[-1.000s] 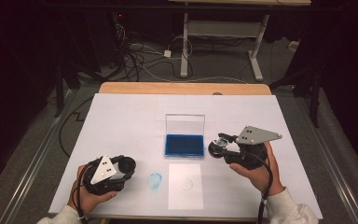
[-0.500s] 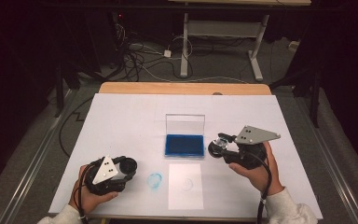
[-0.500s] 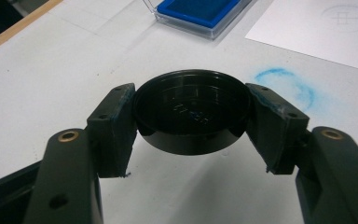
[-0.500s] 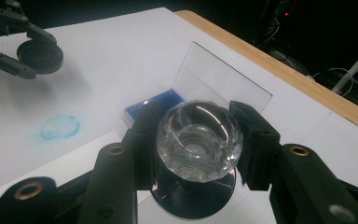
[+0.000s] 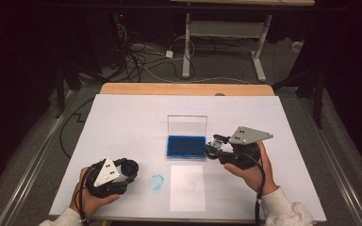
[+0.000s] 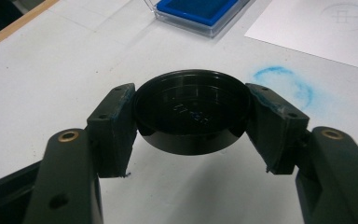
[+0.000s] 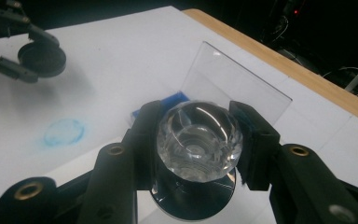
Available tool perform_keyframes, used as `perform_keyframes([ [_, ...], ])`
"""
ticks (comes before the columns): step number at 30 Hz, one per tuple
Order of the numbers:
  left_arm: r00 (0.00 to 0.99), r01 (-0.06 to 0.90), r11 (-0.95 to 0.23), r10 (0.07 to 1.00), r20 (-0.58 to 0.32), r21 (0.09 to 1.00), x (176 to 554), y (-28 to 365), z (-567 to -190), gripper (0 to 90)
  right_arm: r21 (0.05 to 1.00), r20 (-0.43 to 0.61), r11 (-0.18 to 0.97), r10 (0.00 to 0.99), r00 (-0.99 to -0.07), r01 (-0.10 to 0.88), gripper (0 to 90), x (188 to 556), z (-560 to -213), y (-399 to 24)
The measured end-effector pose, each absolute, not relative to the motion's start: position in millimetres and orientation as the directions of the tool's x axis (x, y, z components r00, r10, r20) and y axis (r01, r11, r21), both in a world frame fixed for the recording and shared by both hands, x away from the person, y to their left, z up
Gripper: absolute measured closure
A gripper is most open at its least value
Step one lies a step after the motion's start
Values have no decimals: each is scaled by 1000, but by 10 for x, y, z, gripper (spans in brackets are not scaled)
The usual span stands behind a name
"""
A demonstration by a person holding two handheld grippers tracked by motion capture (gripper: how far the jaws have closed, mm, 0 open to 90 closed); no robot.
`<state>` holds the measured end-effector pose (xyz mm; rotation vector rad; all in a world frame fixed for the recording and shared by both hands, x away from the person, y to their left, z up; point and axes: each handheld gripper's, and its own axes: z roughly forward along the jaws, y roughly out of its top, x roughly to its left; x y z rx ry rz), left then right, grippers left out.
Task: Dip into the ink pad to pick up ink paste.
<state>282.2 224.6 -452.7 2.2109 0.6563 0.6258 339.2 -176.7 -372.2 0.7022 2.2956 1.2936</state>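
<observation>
My left gripper rests at the near left of the white table cover, shut on a round black cap that its jaws clamp by the rim. My right gripper hovers just right of the blue ink pad, shut on a stamp with a clear faceted knob and a black base. The pad's clear lid stands open and upright behind it. A white sheet printed with a faint circle lies in front of the pad.
A blue ring of ink marks the cover between the left gripper and the sheet. The wooden table edge runs along the far side. Beyond it are cables and desk legs on a dark floor.
My right gripper has drifted slightly left toward the ink pad with the stamp still in it. The left gripper has kept still.
</observation>
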Motion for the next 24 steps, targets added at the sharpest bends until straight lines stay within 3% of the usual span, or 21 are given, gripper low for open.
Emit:
perform_keyframes([
  [12, 754, 259, -603, 615, 232, 755, 2837, 2242, -4529, 364, 799, -130, 555, 533, -836, 230, 567, 3778, -3726, -1144],
  [24, 753, 265, -601, 617, 228, 754, 2826, 2255, -4536, 364, 732, -124, 618, 534, -836, 286, 567, 4135, -4055, -721],
])
